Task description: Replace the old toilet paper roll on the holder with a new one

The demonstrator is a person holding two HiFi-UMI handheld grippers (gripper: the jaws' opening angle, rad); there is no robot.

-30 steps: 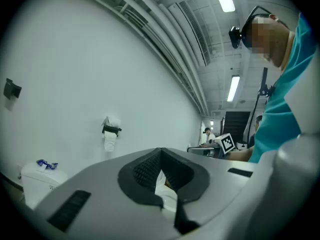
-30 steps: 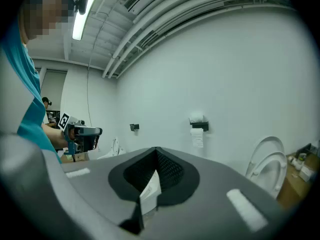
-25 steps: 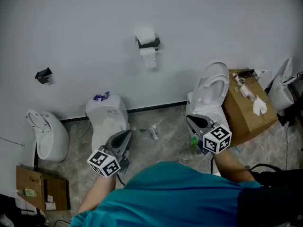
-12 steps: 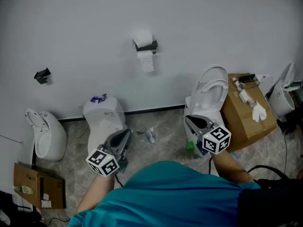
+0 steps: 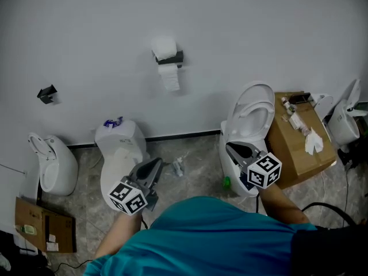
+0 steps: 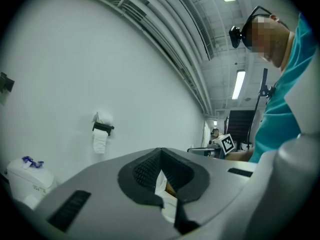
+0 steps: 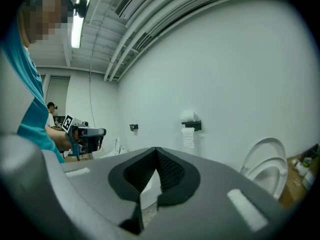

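Fingers closed tip to tip on both units, nothing clamped. Left gripper (image 5: 155,164) and right gripper (image 5: 230,148) sit roughly level in front of the person's teal shirt (image 5: 207,234). Both aim at the wall (image 5: 259,27), well apart from it. Toilet paper roll (image 5: 164,48) rests on top of the black holder (image 5: 172,58), mounted mid-wall, with more white paper (image 5: 169,79) hanging just below. On the floor along the wall's foot: lid-up toilet (image 5: 250,117) ahead of right gripper, cardboard box (image 5: 296,140) just beside it on the right. White cistern (image 5: 118,145) ahead of left gripper, another toilet (image 5: 52,165) toward the floor's left edge. Small black bracket (image 5: 46,93) on the wall's left part.
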